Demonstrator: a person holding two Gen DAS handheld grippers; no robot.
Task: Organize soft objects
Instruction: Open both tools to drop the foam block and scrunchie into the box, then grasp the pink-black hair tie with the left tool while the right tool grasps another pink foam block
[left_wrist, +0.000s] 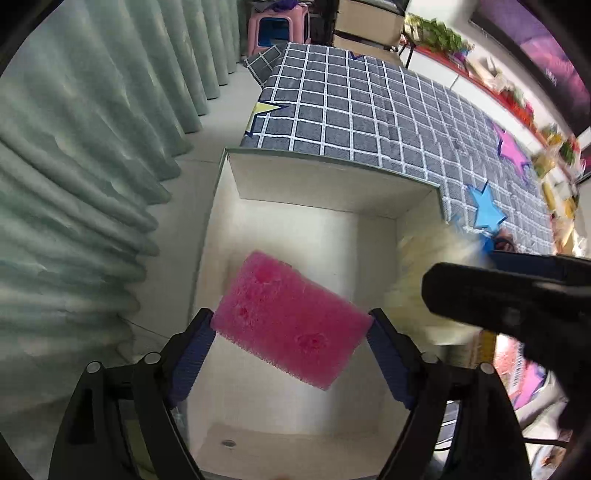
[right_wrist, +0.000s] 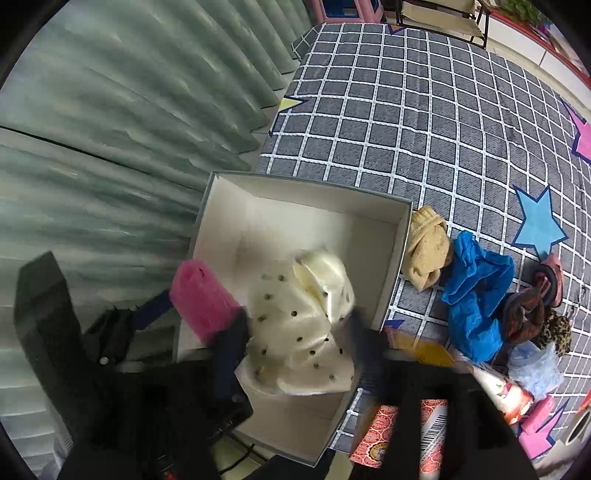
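Observation:
A white box (left_wrist: 325, 188) (right_wrist: 295, 206) with a grey-green rim stands at the edge of a checked blanket. Over its inside hangs a tilted pink sponge (left_wrist: 291, 325) (right_wrist: 201, 295), between the fingertips of my left gripper (left_wrist: 291, 319). The jaws stand wide and only the sponge's corners meet the blue pads (left_wrist: 194, 350). A cream cloth with dark dots (right_wrist: 303, 325) lies loose in the box between the blurred fingers of my right gripper (right_wrist: 295, 350), which is open. In the left wrist view the right gripper (left_wrist: 498, 295) is a black body at the right, with the cloth (left_wrist: 417, 266) blurred behind it.
Right of the box on the blanket (right_wrist: 443, 110) lie a tan knitted piece (right_wrist: 428, 251), a crumpled blue sheet (right_wrist: 476, 295), dark patterned fabrics (right_wrist: 528, 310) and a bluish clear bag (right_wrist: 535, 365). A red patterned carton (right_wrist: 399, 432) sits near the front. Green curtains (right_wrist: 92, 147) hang left.

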